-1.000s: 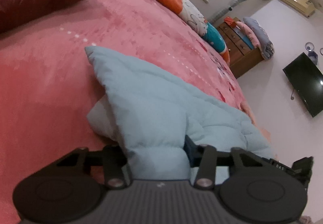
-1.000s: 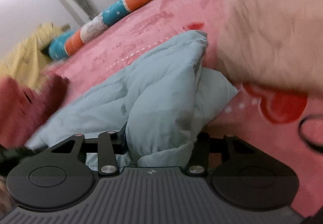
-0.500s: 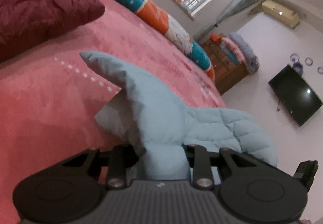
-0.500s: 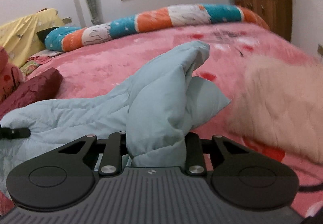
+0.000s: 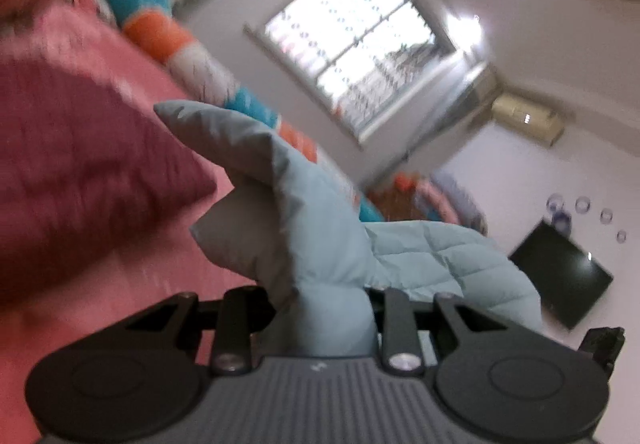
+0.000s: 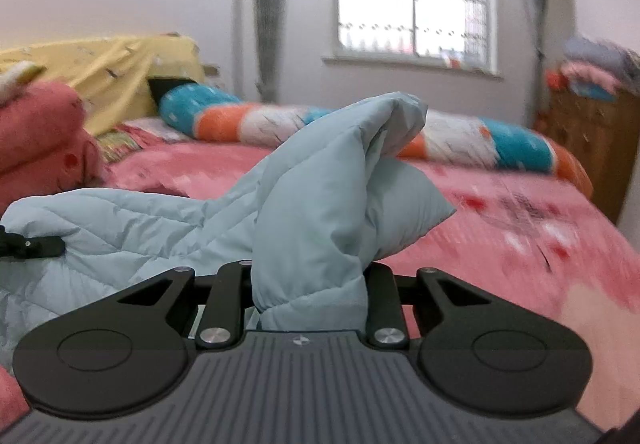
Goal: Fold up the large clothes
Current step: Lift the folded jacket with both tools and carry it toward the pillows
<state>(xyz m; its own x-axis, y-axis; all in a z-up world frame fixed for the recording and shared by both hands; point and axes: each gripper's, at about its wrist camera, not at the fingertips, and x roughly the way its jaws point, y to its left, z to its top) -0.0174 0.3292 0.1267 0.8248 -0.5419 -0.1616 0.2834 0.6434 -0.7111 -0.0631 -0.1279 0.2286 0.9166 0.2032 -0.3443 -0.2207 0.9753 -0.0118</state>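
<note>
While both grippers' fingers clamp the blue jacket point(image 5: 320, 244), only the left view shows the television point(image 5: 560, 280).

From my remote station I see one supporting surface: a bed point(image 6: 500, 228) covered by a pink sheet printed with red and white shapes. Lying directly on it:

- A long bolster point(image 6: 248, 124) in teal, orange and white bands, along the far edge below the window.
- A dark red pillow point(image 5: 80, 160), at the left in the left wrist view.
- A pink cushion point(image 6: 36, 132) at the left edge in the right wrist view, with yellow bedding point(image 6: 104, 64) behind it.
- A light blue quilted jacket point(image 6: 132, 220); its body rests on the sheet, while two bunched parts rise clear of it.
</note>
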